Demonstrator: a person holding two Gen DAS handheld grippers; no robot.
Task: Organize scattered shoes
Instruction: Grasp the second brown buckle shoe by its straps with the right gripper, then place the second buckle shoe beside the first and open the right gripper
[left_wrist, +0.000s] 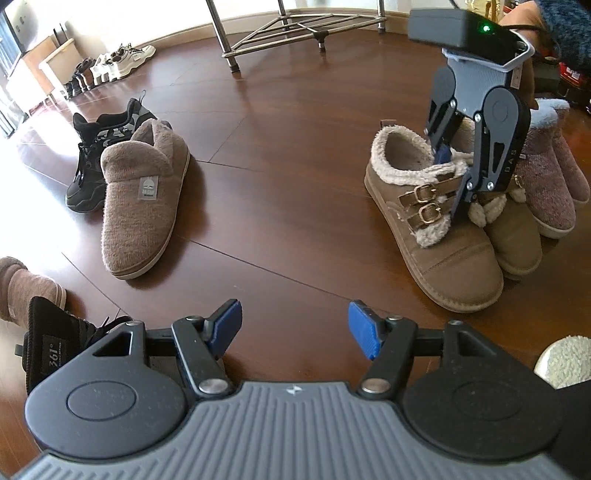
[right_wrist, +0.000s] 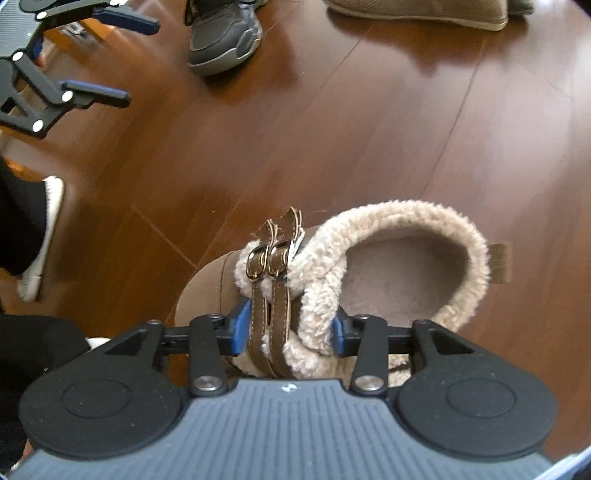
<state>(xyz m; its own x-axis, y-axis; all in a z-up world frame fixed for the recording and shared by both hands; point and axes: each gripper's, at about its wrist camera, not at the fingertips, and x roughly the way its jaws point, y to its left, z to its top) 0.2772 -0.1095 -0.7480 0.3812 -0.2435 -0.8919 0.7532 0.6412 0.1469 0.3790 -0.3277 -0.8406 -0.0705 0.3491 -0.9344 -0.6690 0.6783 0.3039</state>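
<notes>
Black sneaker (left_wrist: 92, 162) and tan slipper (left_wrist: 142, 206) on wood floor (left_wrist: 288, 177) at left; left gripper (left_wrist: 295, 330) spread, holding nothing; buckled fleece shoe (left_wrist: 424, 229) at right, right gripper (right_wrist: 290, 328) straddling its straps (right_wrist: 269, 314), whether the pads still pinch them cannot be told.

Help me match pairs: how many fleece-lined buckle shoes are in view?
2. One buckle shoe lies right of the open floor, toe toward the left wrist camera; its twin touches its far side, beside the pink slippers. More may be hidden.

Each hand-held gripper (left_wrist: 295, 328) has black arms, blue pads and a ribbed grey body.
</notes>
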